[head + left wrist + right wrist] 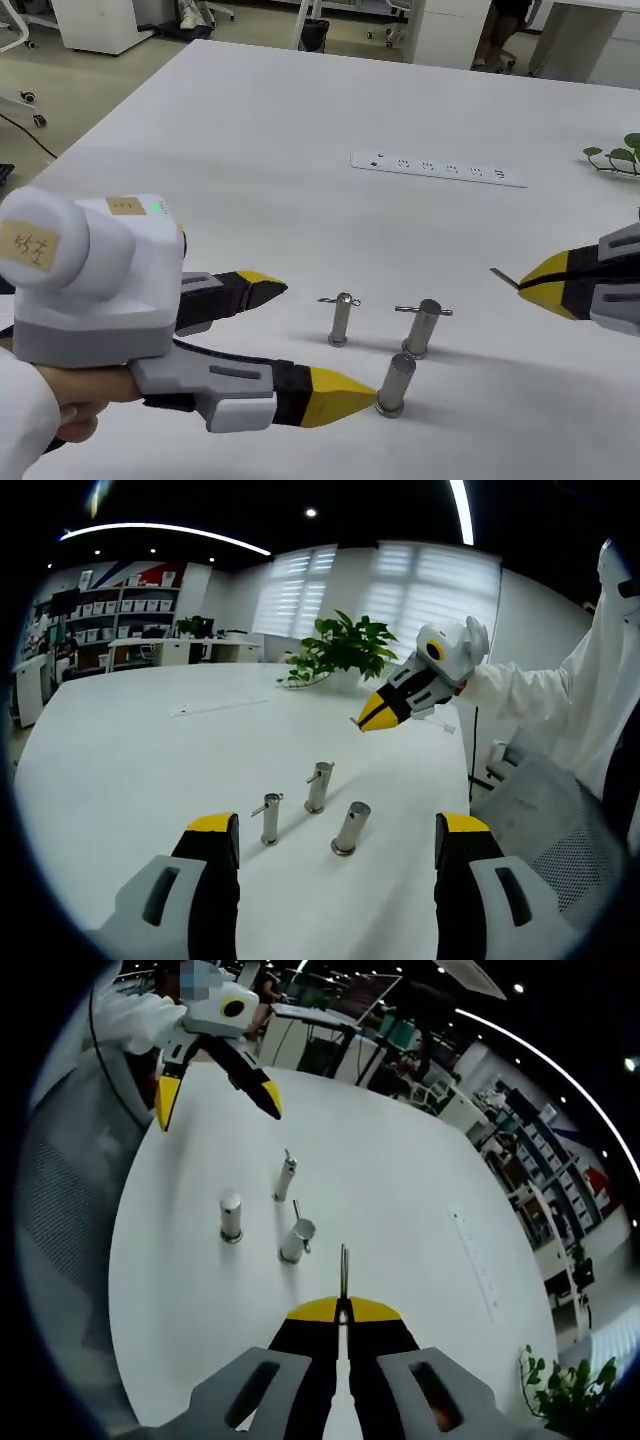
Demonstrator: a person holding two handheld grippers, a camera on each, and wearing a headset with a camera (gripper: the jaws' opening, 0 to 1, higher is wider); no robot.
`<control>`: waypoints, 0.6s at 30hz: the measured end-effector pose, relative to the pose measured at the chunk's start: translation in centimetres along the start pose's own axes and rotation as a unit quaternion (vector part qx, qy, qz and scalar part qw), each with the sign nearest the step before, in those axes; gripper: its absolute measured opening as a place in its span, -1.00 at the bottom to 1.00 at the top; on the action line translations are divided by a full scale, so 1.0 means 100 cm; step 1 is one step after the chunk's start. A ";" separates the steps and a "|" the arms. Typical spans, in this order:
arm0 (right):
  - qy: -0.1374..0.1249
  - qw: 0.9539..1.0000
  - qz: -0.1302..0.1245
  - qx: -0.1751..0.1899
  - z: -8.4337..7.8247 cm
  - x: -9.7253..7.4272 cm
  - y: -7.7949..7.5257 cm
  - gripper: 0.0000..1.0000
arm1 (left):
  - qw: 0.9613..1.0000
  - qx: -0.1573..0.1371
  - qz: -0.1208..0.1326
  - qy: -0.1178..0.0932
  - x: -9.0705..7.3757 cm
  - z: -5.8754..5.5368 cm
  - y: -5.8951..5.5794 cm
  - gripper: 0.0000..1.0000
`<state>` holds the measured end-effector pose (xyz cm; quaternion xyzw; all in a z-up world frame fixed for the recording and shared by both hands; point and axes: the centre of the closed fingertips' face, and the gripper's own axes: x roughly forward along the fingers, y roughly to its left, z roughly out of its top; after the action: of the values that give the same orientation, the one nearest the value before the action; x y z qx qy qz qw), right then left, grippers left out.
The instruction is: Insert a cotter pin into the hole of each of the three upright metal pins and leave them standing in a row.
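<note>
This looks like an open-plan office. A large white table (pixel 300 150) carries a power strip (pixel 438 168) at centre right of the head view, with a white cabinet (pixel 95 22) and office chair bases (pixel 390 35) along the top edge. In the left gripper view, shelves of boxes (pixel 110 605) stand at upper left, slatted window blinds (pixel 400 590) at top centre above a potted plant (pixel 340 645), and a strip light (pixel 160 535) curves across the ceiling. Desks (pixel 330 1020) sit at the top of the right gripper view.

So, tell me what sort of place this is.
Probably an open-plan office or lab: a large white table carrying a power strip, a potted plant, and shelving along the far wall.
</note>
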<state>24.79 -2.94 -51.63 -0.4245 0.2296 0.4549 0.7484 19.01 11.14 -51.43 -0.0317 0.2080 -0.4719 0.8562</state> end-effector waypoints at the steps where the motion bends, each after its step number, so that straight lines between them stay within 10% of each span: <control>1: -0.002 1.000 -0.003 -0.001 0.001 -0.001 0.003 -1.00 | 1.000 -0.001 -0.003 0.000 0.003 0.002 -0.001 0.55; 18: -0.012 0.999 0.004 -0.043 0.016 -0.004 0.035 -1.00 | 0.998 -0.030 -0.052 -0.005 0.036 0.017 -0.025 0.04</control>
<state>21.47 -0.98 -52.02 -0.4495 0.2028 0.4726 0.7304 19.37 6.57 -50.41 -0.0706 0.2156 -0.5093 0.8301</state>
